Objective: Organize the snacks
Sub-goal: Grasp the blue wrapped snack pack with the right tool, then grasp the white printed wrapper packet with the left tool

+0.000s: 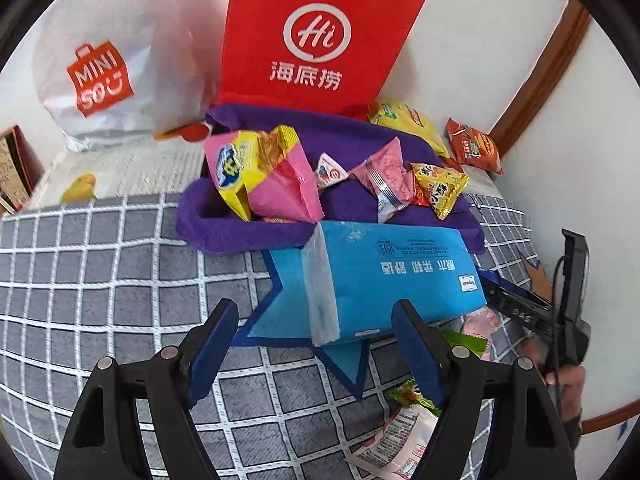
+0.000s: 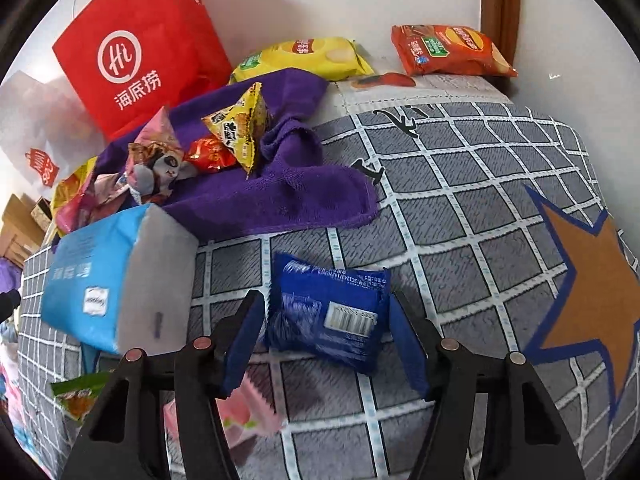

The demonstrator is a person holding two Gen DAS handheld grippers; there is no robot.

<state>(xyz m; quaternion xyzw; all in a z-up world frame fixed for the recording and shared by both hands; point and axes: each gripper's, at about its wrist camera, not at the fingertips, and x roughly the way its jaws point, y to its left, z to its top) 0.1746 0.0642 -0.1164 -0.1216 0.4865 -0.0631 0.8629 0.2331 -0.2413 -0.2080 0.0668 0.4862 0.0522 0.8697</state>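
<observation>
Below, the right gripper [image 2: 326, 342] straddles a dark blue snack packet [image 2: 330, 312] lying on the grey checked bedcover [image 2: 460, 208]; the jaws stand just outside both edges of the packet, and whether the pads [image 2: 242, 344] press it cannot be told. Left of them lies a light blue tissue pack [image 2: 100, 280]. The left gripper [image 1: 316, 352] hangs with jaws wide apart and empty, the tissue pack just ahead of it. Beyond, small snacks [image 1: 264, 172] lie on a purple towel [image 1: 348, 136] before a red paper bag [image 1: 316, 36].
</observation>
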